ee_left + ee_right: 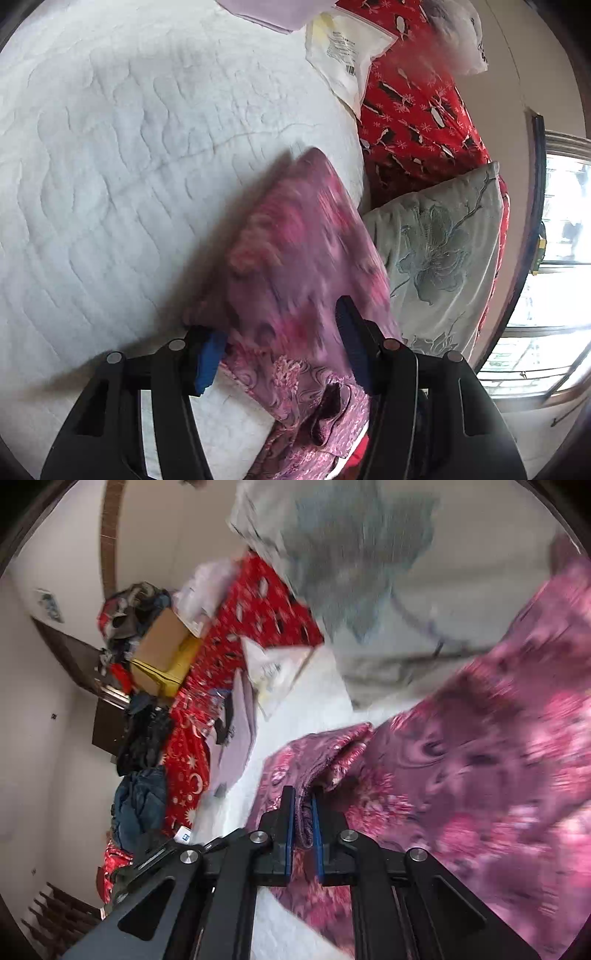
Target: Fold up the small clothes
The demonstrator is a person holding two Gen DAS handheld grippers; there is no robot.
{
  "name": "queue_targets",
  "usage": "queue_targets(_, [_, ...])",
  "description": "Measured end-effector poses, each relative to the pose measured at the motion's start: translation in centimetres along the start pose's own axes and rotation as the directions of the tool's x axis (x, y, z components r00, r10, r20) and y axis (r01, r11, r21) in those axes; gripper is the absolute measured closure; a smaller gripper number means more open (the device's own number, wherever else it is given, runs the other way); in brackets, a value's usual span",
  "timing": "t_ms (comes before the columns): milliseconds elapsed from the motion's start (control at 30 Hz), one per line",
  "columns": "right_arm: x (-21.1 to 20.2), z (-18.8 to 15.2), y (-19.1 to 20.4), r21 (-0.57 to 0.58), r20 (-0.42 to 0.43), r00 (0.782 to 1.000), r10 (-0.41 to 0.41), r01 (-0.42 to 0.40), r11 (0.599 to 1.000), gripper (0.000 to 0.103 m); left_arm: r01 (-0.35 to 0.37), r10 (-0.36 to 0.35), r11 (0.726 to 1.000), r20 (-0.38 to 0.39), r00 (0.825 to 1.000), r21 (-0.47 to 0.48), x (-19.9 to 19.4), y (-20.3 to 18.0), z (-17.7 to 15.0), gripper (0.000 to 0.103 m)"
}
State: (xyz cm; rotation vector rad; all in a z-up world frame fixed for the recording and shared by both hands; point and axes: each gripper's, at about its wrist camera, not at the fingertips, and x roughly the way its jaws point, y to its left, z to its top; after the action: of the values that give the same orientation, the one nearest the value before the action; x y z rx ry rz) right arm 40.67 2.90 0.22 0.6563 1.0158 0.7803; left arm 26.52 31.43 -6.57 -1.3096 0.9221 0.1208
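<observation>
A pink and purple patterned garment [295,258] lies on the white quilted bed [110,166]. My left gripper [280,350] is open, its blue-padded fingers [210,354] wide apart with the garment's cloth lying between them. In the right wrist view the same garment [461,775] spreads across the right half, blurred by motion. My right gripper [303,812] is shut on a fold of the garment's edge, the cloth pinched between the two blue pads.
A pale floral pillow [439,258] and a red patterned blanket [413,110] lie beside the garment. A white plastic packet [343,51] lies at the bed's far side. A cardboard box [162,646] and piled dark clothes [144,738] sit beyond. A window [554,258] is at right.
</observation>
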Motion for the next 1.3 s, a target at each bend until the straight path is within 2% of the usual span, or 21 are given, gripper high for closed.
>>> queue_targets(33, [-1.0,0.0,0.0,-0.013,0.009,1.000,-0.001,0.001,1.000,0.095,-0.004,0.004,1.000,0.001,1.000,0.000,0.1,-0.1,-0.3,0.049])
queue_targets(67, [-2.5,-0.1,0.0,-0.030,0.022,1.000,-0.002,0.002,1.000,0.095,-0.008,0.008,1.000,-0.002,1.000,0.005,0.3,-0.4,-0.9,0.058])
queue_targets(100, [-3.9,-0.1,0.1,-0.044,0.037,0.999,-0.008,0.009,0.999,0.095,-0.009,0.009,1.000,-0.010,1.000,0.016,0.5,-0.9,-1.6,0.078])
queue_targets(167, [-6.6,-0.3,-0.1,-0.067,0.070,0.997,-0.019,0.024,0.997,0.095,-0.001,0.002,0.999,-0.030,1.000,0.036,1.1,-1.7,-2.9,0.088])
queue_targets(300, [-12.3,-0.6,-1.8,-0.083,0.136,0.988,-0.071,0.083,0.993,0.095,0.011,-0.002,0.992,-0.079,0.997,0.122,2.2,-4.6,-7.3,0.088])
queue_targets(467, [-18.6,-1.2,-5.4,-0.037,0.206,0.968,-0.145,0.156,0.987,0.095,0.008,0.022,0.977,-0.140,0.990,0.211,4.8,-8.1,-12.4,0.088])
queue_targets(667, [-25.5,-1.4,-9.6,0.038,0.295,0.931,-0.216,0.215,0.976,0.095,-0.007,0.076,0.951,-0.213,0.974,0.310,8.2,-11.2,-18.0,0.088])
queue_targets(800, [-28.6,-1.8,-12.3,0.073,0.338,0.898,-0.280,0.272,0.959,0.095,-0.029,0.135,0.930,-0.268,0.954,0.367,10.1,-11.6,-21.1,0.088])
queue_targets(933, [-29.4,-2.6,-15.8,0.121,0.318,0.874,-0.367,0.346,0.930,0.096,-0.043,0.173,0.909,-0.284,0.943,0.414,9.1,-10.4,-22.0,0.087])
queue_targets(1033, [-29.5,-3.7,-19.5,0.203,0.260,0.867,-0.425,0.381,0.902,0.095,-0.056,0.186,0.898,-0.261,0.947,0.435,6.5,-8.3,-21.4,0.084])
queue_targets(1067, [-29.5,-4.0,-20.5,0.234,0.242,0.874,-0.422,0.369,0.899,0.095,-0.060,0.175,0.904,-0.238,0.955,0.424,5.1,-7.4,-20.7,0.083])
queue_targets(1100, [-29.7,-4.3,-21.2,0.264,0.233,0.879,-0.415,0.353,0.898,0.089,-0.066,0.167,0.910,-0.216,0.962,0.409,4.0,-6.6,-19.9,0.083])
queue_targets(1167, [-30.5,-4.6,-22.0,0.321,0.263,0.882,-0.390,0.301,0.898,0.088,-0.076,0.151,0.926,-0.177,0.973,0.369,3.0,-6.0,-18.6,0.081])
queue_targets(1200, [-30.7,-4.5,-22.3,0.343,0.282,0.893,-0.349,0.246,0.907,0.084,-0.079,0.147,0.932,-0.168,0.975,0.353,3.1,-6.0,-18.3,0.080])
queue_targets(1233, [-30.7,-4.5,-22.6,0.360,0.289,0.897,-0.334,0.222,0.906,0.076,-0.078,0.137,0.941,-0.160,0.977,0.328,2.9,-6.0,-17.6,0.080])
queue_targets(1300, [-30.0,-4.1,-22.7,0.384,0.268,0.904,-0.333,0.216,0.898,0.068,-0.074,0.125,0.948,-0.149,0.981,0.311,3.1,-6.4,-17.0,0.080])
